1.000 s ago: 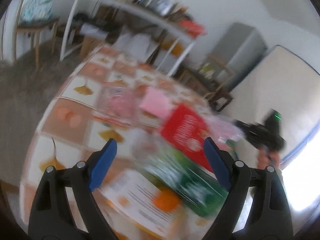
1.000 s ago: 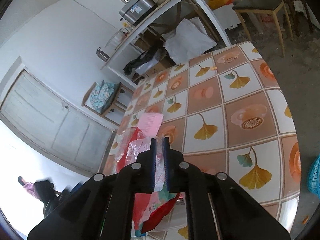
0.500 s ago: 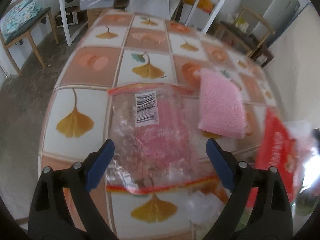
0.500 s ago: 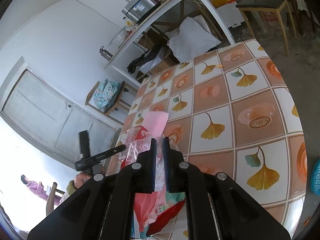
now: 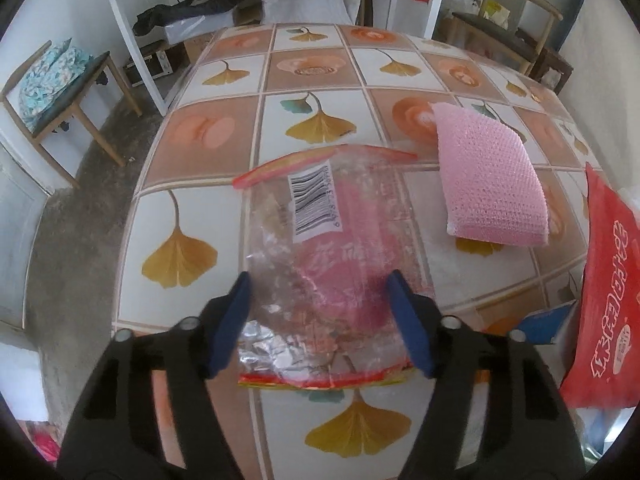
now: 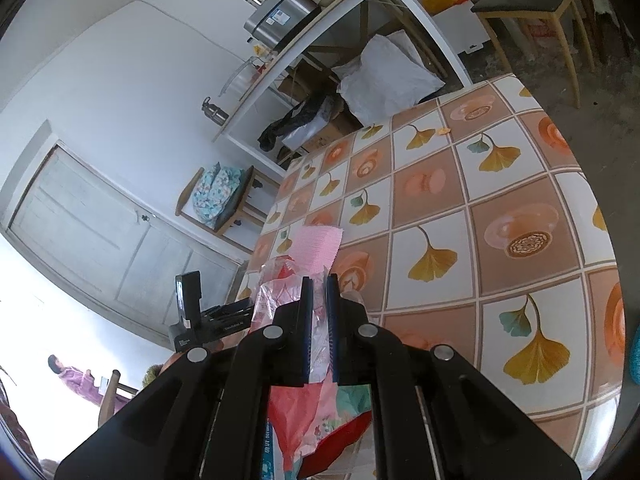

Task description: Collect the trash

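A clear plastic wrapper [image 5: 332, 240] with red edges and a barcode lies flat on the tiled table [image 5: 192, 216]. My left gripper [image 5: 320, 320] is open, its blue pads on either side of the wrapper's near end, just above it. A pink mesh pad [image 5: 488, 184] lies to the right. A red printed bag [image 5: 612, 312] hangs at the right edge. My right gripper [image 6: 319, 320] is shut on a bunch of plastic wrappers and bags [image 6: 316, 408], clear, pink and red, held above the table. The left gripper's body [image 6: 192, 316] shows in the right wrist view.
A wooden chair with a floral cushion [image 5: 48, 80] stands left of the table. A white shelf unit [image 5: 224, 12] with bags and boxes stands behind it, and another chair [image 5: 516, 40] at the back right. The table edge [image 6: 600, 248] curves on the right.
My left gripper swung from the table's cluttered end to the clear wrapper, then came down and forward so its pads straddle the wrapper's near end. The right gripper stayed shut on its bunch.
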{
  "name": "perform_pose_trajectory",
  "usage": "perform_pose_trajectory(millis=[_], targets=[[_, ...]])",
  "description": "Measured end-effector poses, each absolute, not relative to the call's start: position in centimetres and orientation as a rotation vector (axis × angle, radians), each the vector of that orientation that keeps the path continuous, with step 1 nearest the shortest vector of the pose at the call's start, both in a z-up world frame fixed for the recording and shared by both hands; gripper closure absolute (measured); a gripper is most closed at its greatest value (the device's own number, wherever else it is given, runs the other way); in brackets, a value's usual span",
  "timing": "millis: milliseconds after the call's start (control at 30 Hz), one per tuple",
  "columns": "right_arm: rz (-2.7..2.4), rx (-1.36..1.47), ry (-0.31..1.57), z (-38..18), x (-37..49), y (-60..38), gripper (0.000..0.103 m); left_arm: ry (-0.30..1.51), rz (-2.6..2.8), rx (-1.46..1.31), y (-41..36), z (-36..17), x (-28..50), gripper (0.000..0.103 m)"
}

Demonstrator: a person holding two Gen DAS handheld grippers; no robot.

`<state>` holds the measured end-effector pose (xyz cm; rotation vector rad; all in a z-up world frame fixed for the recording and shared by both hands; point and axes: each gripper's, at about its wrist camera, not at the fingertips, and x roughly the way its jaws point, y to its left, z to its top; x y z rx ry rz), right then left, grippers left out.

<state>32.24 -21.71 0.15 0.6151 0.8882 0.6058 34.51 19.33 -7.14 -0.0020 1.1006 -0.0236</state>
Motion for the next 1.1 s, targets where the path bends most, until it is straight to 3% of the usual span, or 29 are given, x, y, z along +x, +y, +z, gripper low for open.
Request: perform_pose_trajectory(millis=[367, 700, 1100], targets=[[0.631, 0.662, 0.848, 0.7, 31.9, -22.1, 0.096, 1.056, -0.007, -0.032, 20.6, -6.5, 33.7, 0.086], [0.669, 0.726, 0.793, 1.8, 31.3, -23.4, 0.096, 0.968, 0.029, -0.081, 22.4, -2.2, 31.5, 0.093], [0.719, 0.746, 0.657, 6.1, 28.2, -26.3, 0.096, 0.774, -0.011, -0.091, 21.6, 10.1, 23.8, 0.094]])
